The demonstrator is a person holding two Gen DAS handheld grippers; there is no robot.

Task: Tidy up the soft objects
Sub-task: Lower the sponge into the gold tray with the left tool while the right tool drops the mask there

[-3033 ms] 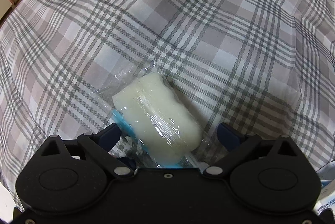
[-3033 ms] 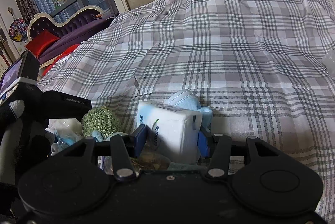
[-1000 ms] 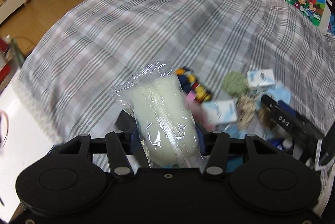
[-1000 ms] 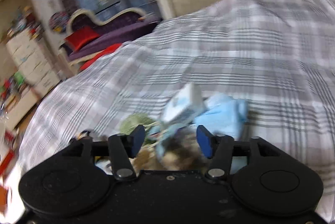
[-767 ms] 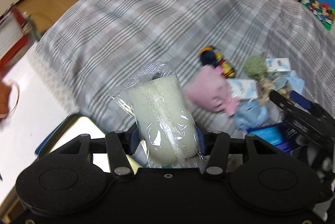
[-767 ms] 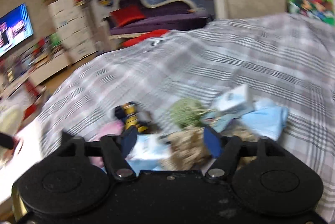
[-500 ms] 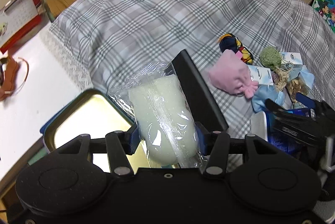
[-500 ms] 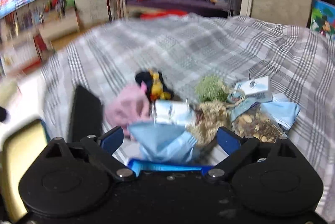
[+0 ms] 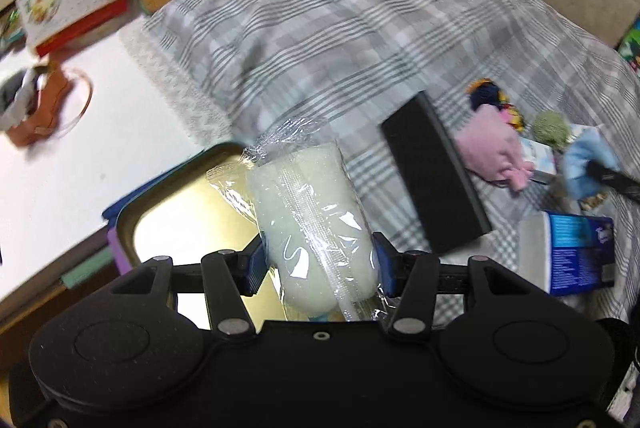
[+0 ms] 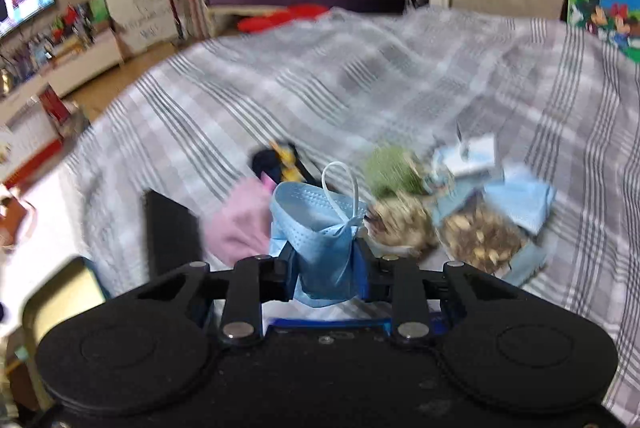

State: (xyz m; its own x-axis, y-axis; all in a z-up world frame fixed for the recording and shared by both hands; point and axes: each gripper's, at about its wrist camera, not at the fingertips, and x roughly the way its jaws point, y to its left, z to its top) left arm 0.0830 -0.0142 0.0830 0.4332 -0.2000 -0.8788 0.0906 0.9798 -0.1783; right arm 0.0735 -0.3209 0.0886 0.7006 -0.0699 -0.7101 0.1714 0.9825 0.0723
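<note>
left gripper (image 9: 318,264): fingers pinching the wrapped sponge (image 9: 310,224), held above the open tin (image 9: 180,224)
right gripper (image 10: 325,270): fingers clamped on the blue face mask (image 10: 318,236), lifted off the bed
beyond: pink pouch (image 10: 240,224), green ball (image 10: 390,168) and tissue pack (image 10: 472,154) lie close together on the plaid blanket (image 10: 360,88)

Pale sponge in clear wrap (image 9: 312,224): upright, pinched btwn blue pads, above gold tin tray (image 9: 188,216). Blue face mask (image 10: 320,228): crumpled, ear loop up, clamped btwn pads. Pink pouch (image 10: 240,224), green puff (image 10: 392,168), tissue pack (image 10: 472,152) loose on plaid cloth, blurred.
</note>
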